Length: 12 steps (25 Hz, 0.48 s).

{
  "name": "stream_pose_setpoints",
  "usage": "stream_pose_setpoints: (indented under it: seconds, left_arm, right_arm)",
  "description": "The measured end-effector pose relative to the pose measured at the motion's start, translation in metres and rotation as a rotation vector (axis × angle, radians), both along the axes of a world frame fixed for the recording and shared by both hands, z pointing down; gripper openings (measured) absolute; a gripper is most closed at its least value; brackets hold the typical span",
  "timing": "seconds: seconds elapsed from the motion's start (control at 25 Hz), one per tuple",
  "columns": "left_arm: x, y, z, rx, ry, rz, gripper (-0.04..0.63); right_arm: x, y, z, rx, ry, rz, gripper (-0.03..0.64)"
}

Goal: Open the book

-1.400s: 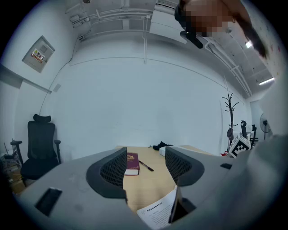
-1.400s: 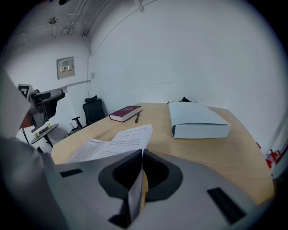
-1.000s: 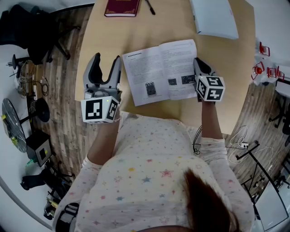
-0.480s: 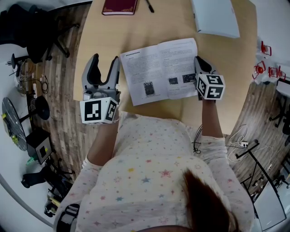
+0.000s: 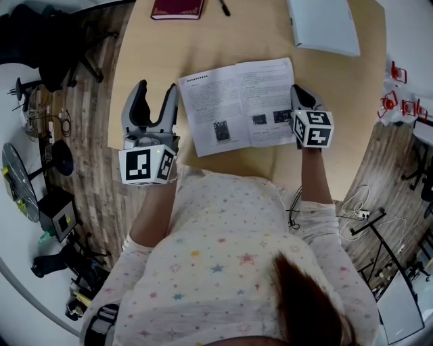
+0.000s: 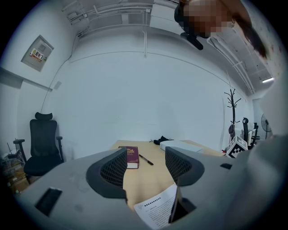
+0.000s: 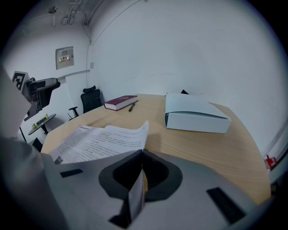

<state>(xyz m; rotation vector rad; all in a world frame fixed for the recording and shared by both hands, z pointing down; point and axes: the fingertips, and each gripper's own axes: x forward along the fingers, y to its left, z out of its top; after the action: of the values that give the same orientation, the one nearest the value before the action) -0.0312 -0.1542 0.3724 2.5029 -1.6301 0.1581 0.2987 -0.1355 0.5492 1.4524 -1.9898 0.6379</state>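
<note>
Lying open on the surface (image 5: 203,57), pages up, the book (image 5: 237,108) sits near the front edge, just ahead of the person. The right tongs (image 5: 298,94) are pinched tight on the outer edge of the right-hand page, the thin paper caught between the 2 jaws and curling up a little. The left tongs (image 5: 157,94) are held just beside the book's left edge, jaws spread wide with nothing between them. Farther back lie a red book (image 5: 178,9) and a pen (image 5: 223,7), with a white box (image 5: 323,26) off to the right.
</note>
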Motion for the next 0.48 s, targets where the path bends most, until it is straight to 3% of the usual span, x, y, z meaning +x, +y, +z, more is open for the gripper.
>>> stream_pose_setpoints:
  seconds: [0.48]
  left_arm:
    - [0.002, 0.001, 0.004, -0.01, -0.005, 0.0, 0.264]
  right_arm:
    - [0.003, -0.001, 0.017, -0.028, 0.04, -0.012, 0.005]
